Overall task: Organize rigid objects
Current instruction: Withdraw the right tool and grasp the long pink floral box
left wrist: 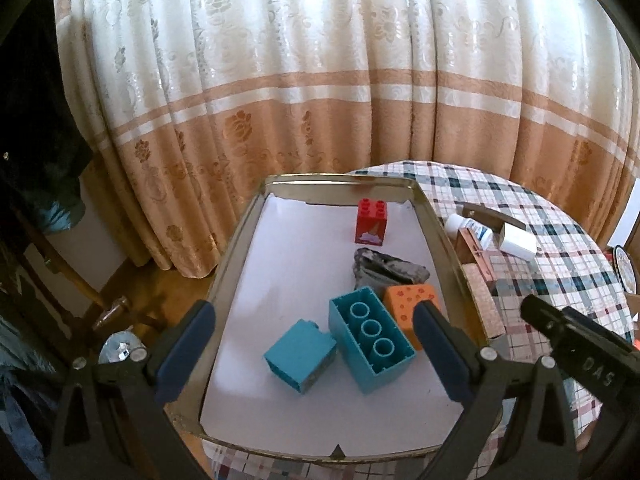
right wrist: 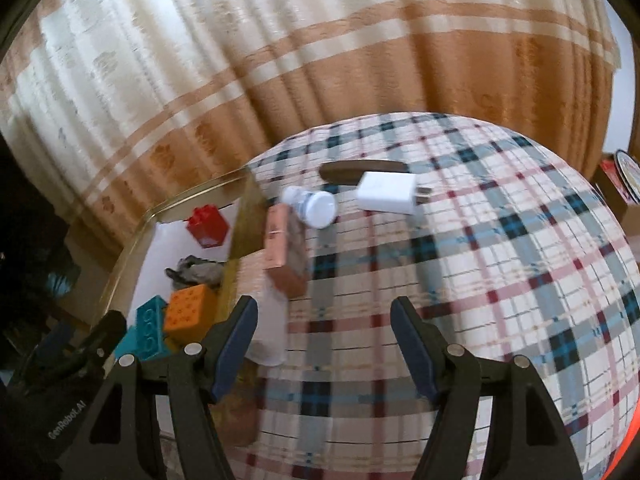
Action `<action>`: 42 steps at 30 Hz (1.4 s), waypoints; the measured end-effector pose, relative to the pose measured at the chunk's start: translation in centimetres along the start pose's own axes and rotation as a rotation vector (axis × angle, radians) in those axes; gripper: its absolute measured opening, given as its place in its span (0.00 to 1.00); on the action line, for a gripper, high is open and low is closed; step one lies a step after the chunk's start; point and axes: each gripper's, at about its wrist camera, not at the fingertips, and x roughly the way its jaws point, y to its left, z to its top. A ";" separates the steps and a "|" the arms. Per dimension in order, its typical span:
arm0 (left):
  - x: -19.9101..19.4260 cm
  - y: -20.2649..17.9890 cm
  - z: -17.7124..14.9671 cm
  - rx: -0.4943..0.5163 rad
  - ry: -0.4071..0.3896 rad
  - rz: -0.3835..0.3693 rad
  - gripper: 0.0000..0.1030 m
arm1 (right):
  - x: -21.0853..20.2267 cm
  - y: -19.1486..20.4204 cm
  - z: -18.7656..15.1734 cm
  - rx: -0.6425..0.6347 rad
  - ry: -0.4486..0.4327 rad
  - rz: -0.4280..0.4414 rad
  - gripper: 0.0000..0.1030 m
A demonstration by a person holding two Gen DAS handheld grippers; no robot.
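We see our left gripper [left wrist: 314,344] with its jaws spread wide above a tray [left wrist: 236,256]. In it lie two teal blocks [left wrist: 300,356] [left wrist: 370,338] touching, an orange block [left wrist: 410,304], a grey rock [left wrist: 386,270] and a red brick [left wrist: 371,222] standing farther back.

The left gripper [left wrist: 314,354] has matte black plastic arms with triangular cut-outs, round silver screws at the pivots, and dark blue pads [left wrist: 440,354] lining the inner faces of its two fingers. The right gripper [right wrist: 324,344] is built alike, with black arms, silver screws and blue pads [right wrist: 412,346]. The left view shows the right tool's black body embossed with "DAS", and the right view shows the left tool's body printed with "GenRobot.AI" in white.
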 end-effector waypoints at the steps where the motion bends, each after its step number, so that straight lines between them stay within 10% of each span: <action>1: 0.0 0.1 0.0 -0.004 0.001 -0.001 0.98 | 0.2 0.2 0.0 -0.004 0.005 0.005 0.69; 10: 0.1 0.3 -0.2 -0.016 0.014 0.005 0.98 | 2.4 0.4 -0.6 -0.023 0.047 -0.010 0.71; 16: 0.2 0.3 -0.3 -0.019 0.018 -0.001 0.98 | 2.3 -2.1 0.1 -0.032 0.043 -0.267 0.71; 42: 1.1 0.2 -0.3 -0.025 0.030 -0.005 0.98 | 6.6 1.8 1.0 -0.097 0.157 0.077 0.50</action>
